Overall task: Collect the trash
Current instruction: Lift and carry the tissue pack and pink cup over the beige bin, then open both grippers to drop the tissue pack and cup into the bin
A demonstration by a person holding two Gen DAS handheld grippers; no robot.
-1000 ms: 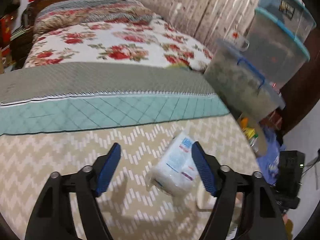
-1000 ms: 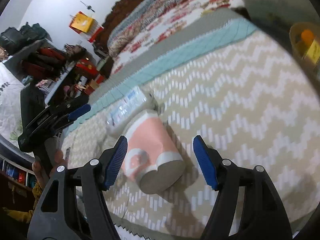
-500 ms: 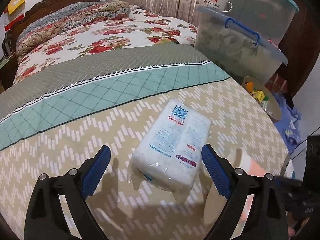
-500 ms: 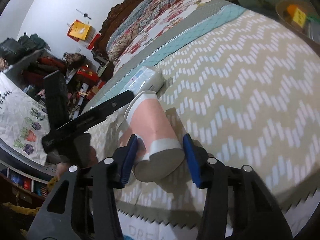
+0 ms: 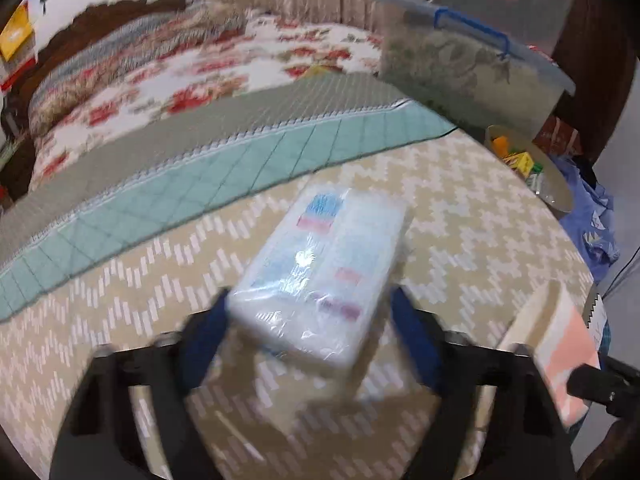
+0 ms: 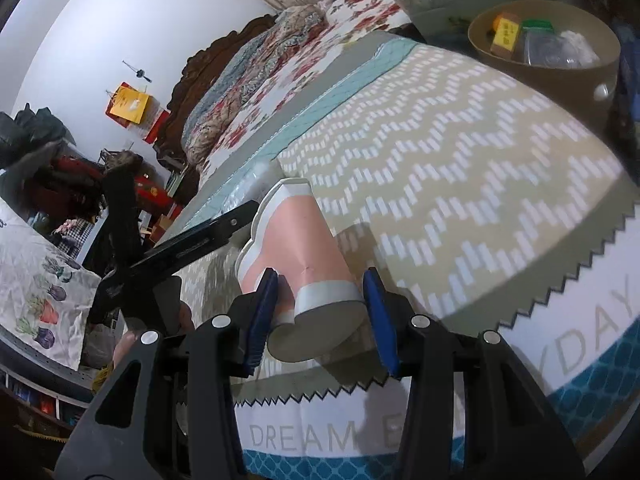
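Left gripper [image 5: 308, 332]: jaws just closed inward, blue pads [image 5: 204, 336] now against the 2 long sides of the plastic-wrapped tissue pack [image 5: 320, 276], which sticks out ahead of the fingertips over the zigzag bedspread [image 5: 460, 208]. Picture blurred, so firmness of the grip cannot be told; contact on both sides visible.

Right gripper [image 6: 320, 312]: narrowed and clamped on the pink paper cup [image 6: 304, 264], lying on its side, base toward the camera and between the pads, dented mouth pointing away. Held near the bed's edge, above the white runner with printed letters [image 6: 312, 436].

Far ahead and right of the right gripper: brown bin [image 6: 560, 68] with a yellow box and clear wrappers inside. Just left of the cup: the left gripper's black arm, crossing in front of the tissue pack.
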